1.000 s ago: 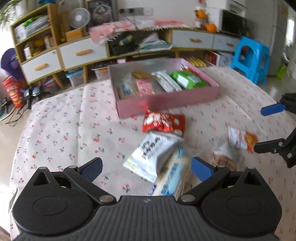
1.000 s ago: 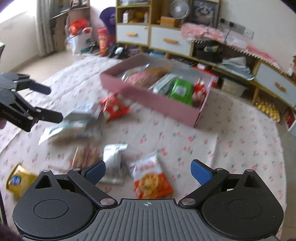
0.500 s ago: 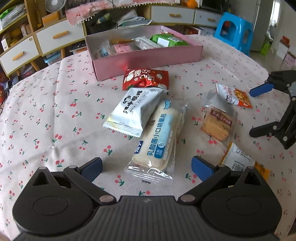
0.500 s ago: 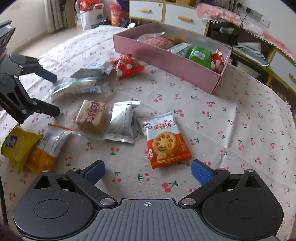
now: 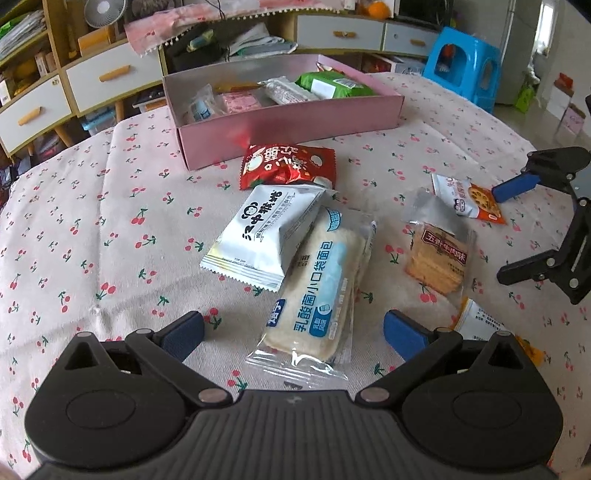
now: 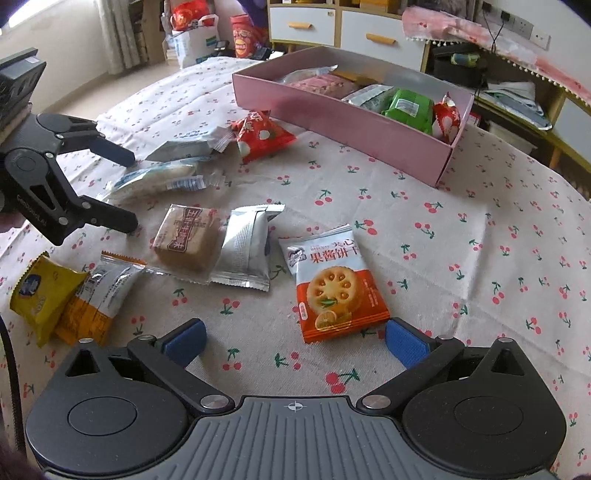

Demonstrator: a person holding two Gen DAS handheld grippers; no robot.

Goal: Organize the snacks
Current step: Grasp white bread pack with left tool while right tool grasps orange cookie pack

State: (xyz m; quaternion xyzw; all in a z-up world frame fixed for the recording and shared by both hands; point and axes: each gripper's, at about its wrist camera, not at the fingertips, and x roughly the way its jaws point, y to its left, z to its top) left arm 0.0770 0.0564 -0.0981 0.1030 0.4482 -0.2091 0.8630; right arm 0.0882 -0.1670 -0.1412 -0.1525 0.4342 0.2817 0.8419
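Note:
A pink box [image 5: 295, 122] [image 6: 354, 122] with several snacks inside stands at the far side of the cherry-print table. Loose packets lie in front of it: a red bag [image 5: 286, 166], a white packet [image 5: 264, 234], a clear bread packet [image 5: 317, 291], a brown cracker packet [image 5: 437, 260] [image 6: 186, 236], a silver packet [image 6: 247, 251], an orange biscuit packet [image 6: 338, 288] and yellow packets [image 6: 40, 295]. My left gripper [image 5: 293, 332] is open, its tips either side of the bread packet's near end. My right gripper [image 6: 293, 341] is open just behind the orange biscuit packet.
Low white-drawer cabinets [image 5: 99, 74] and shelves stand behind the table. A blue stool [image 5: 465, 62] stands at the right. Bags [image 6: 192, 33] sit on the floor. The table edge curves away on both sides.
Both grippers have dropped lower and tilted down toward the table over the last second, then closed in slightly on the packets. Both stay open. No packet has moved.

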